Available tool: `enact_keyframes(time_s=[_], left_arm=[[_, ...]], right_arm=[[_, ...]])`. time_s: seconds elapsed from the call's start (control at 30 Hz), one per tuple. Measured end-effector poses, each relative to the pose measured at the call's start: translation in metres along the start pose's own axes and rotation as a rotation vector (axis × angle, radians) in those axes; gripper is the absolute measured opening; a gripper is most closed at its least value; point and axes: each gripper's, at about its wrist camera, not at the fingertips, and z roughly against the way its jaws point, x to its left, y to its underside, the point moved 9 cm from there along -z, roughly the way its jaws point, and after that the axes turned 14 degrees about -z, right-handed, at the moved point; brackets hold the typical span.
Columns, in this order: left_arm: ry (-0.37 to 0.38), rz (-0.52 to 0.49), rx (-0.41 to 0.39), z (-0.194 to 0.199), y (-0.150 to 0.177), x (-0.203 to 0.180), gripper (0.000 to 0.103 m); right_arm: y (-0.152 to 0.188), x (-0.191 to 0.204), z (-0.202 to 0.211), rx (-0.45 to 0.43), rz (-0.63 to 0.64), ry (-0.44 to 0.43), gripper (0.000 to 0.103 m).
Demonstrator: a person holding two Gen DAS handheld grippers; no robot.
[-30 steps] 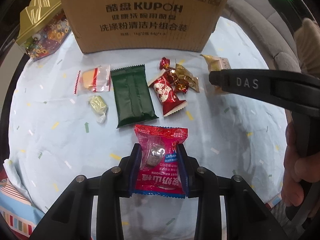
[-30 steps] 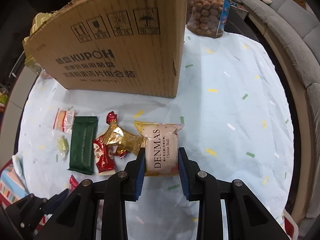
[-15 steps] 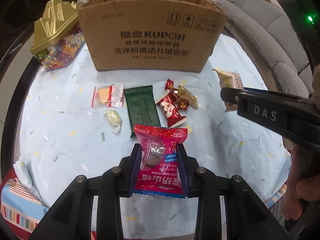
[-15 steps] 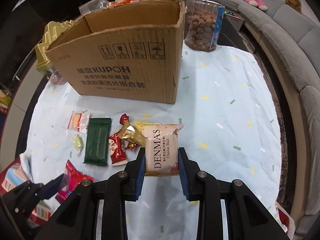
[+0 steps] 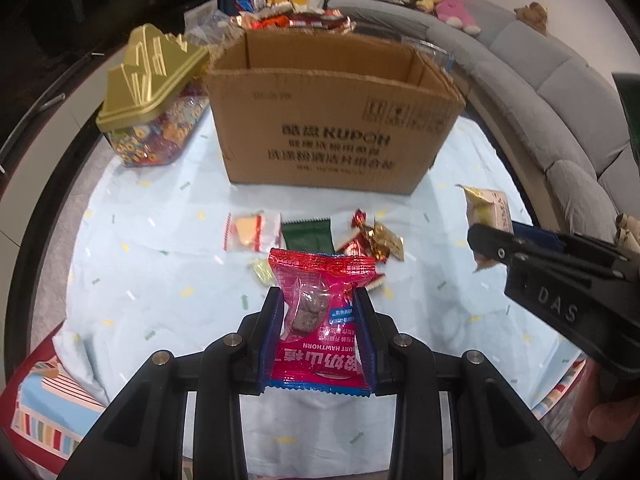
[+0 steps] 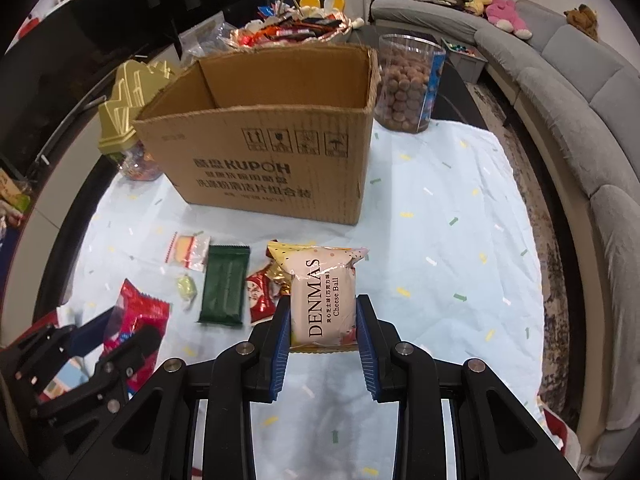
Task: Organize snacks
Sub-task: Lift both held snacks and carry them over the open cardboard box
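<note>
My left gripper [image 5: 318, 300] is shut on a red hawthorn snack packet [image 5: 320, 316], held up above the table. In the right wrist view my right gripper [image 6: 323, 312] is shut on a pale pink DENMAS cheese ball packet [image 6: 322, 300], also lifted. An open brown cardboard box [image 5: 332, 120] [image 6: 272, 152] stands at the back of the table. On the cloth before it lie a clear cracker packet [image 6: 188, 250], a dark green bar [image 6: 226, 284], a small yellow-green candy [image 6: 187, 286], a red packet [image 6: 260, 296] and gold-wrapped sweets [image 5: 380, 236].
A gold-lidded container of colourful sweets [image 5: 148, 92] stands left of the box. A clear tub of brown balls [image 6: 408, 84] stands to its right. Behind is a tiered dish piled with snacks [image 6: 296, 28]. A grey sofa [image 6: 580, 92] curves round the right side. The table wears a pale blue confetti cloth [image 6: 440, 240].
Both grippers have risen with their packets, and the views now look over the box's rim into its open top. The snacks on the cloth have not moved.
</note>
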Motion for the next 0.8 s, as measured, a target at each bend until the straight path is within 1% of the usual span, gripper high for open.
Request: enact_keyframes(time_s=[0.4, 0.8], left_arm=[[-0.036, 0.000, -0.093, 0.032, -0.034, 0.018, 0.034], [-0.053, -0.013, -0.162, 0.054, -0.070, 0.030, 0.034]], right_arm=[[-0.017, 0.018, 0.039, -0.079, 0.009, -0.027, 0.032], [-0.040, 0.029, 0.065, -0.141, 0.004, -0.046, 0.032]])
